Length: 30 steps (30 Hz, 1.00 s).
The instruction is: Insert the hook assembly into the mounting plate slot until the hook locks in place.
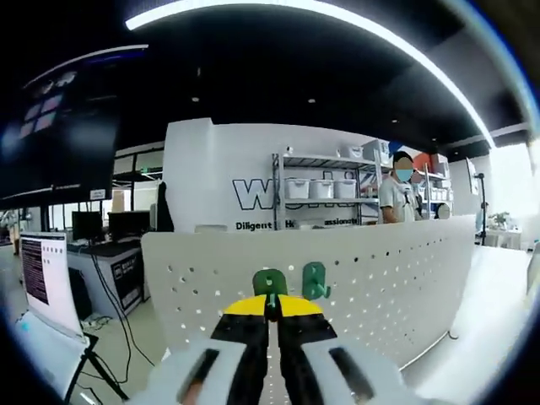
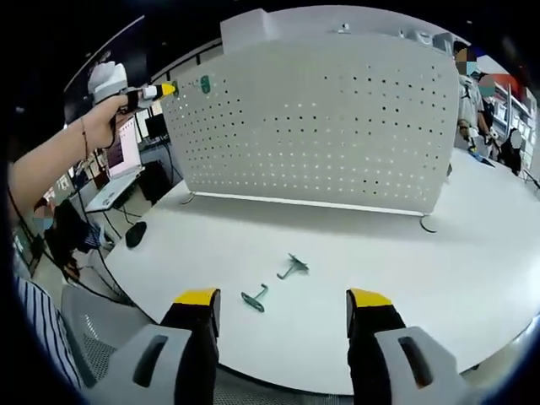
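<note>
I see the green hook (image 1: 270, 283) partly hidden behind my left gripper (image 1: 272, 308). The two hooks (image 2: 254, 298) on the bench (image 2: 354, 278) are too small to detail.

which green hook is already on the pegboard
The hook hanging beside the left claw. The claw grips another; two more lie on the table.

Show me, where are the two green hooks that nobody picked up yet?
In the right gripper view, both loose hooks lie on the white table, before the pegboard.

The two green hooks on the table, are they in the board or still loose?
Loose. Both green hooks lie flat on the white table, apart from the pegboard, in front of the open right gripper.
</note>
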{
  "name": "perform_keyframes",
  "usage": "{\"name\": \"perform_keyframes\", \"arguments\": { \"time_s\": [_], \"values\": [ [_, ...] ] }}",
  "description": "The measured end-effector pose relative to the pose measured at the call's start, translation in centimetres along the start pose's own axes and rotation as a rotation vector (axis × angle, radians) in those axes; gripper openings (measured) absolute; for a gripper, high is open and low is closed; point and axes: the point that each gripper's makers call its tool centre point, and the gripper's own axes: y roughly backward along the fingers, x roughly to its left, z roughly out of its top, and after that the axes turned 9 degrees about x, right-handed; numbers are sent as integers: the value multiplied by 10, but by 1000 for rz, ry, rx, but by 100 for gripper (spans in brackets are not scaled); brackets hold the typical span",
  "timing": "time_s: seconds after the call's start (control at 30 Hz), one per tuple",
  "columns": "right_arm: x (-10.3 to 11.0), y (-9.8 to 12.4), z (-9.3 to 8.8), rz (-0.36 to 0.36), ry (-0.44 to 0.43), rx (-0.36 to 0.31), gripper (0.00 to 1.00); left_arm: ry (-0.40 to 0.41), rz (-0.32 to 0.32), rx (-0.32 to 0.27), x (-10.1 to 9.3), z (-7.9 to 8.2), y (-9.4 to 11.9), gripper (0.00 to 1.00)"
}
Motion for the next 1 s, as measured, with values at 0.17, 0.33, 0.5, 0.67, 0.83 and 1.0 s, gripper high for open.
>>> {"name": "perform_keyframes", "arguments": {
  "time_s": [0.17,0.33,0.5,0.67,0.83,1.0],
  "values": [
    [0,0,0,1,-4,0,57,-20,26,-18,3,4,-5,2],
    [-3,0,0,-4,-16,-1,56,-54,49,-43,2,8,-7,2],
    [-4,-1,-2,0,-14,9,56,-52,52,-39,1,6,-15,2],
    [-7,-1,-3,-4,-19,11,56,-63,64,-37,0,6,-21,2],
    [-9,-2,-3,-5,-30,13,56,-69,74,-27,1,3,-24,2],
    [-8,-5,-3,-1,-36,18,56,-65,74,-35,0,5,-28,2]
  ]
}}
